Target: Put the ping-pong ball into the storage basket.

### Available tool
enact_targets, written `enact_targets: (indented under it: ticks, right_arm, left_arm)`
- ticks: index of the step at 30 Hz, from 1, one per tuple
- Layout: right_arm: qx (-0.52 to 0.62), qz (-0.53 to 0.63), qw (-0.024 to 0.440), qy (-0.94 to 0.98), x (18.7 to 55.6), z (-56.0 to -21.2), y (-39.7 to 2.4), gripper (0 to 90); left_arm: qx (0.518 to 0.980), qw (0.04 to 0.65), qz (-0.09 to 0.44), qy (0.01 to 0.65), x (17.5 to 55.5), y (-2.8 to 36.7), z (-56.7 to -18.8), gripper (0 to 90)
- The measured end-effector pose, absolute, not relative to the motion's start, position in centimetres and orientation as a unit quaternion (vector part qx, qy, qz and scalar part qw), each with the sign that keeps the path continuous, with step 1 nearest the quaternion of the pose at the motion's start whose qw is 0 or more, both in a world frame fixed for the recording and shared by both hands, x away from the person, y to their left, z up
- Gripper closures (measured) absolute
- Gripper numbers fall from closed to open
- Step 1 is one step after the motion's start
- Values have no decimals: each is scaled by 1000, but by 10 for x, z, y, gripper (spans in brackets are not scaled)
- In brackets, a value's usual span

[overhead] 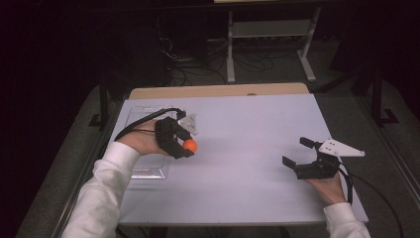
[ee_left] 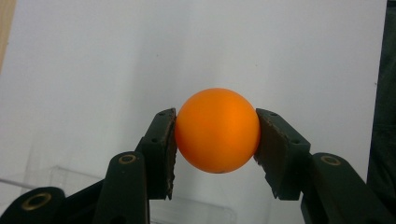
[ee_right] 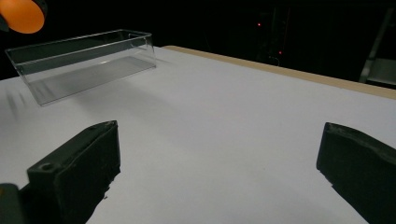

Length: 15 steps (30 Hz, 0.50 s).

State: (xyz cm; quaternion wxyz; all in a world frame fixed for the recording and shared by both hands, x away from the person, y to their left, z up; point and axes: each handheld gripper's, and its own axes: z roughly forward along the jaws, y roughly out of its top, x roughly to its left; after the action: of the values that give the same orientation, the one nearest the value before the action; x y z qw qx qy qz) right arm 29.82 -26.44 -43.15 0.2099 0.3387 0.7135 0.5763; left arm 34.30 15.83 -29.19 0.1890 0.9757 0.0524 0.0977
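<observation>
Left gripper pinching round orange plastic ball beside clear rectangular plastic tray; right gripper spread, well apart from tray.

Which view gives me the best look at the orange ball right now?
The left gripper view: the ball sits large and centred, pressed between both fingers. The high view shows it small beside the tray; the right gripper view catches just an edge.
</observation>
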Motion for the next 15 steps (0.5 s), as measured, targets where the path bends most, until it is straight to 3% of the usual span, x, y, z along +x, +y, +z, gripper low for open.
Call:
enact_targets:
  ticks: [15]
  right_arm:
    - [336, 576, 211, 715, 298, -431, -264, 0]
  left_arm:
    - [976, 175, 107, 68, 345, 175, -283, 511]
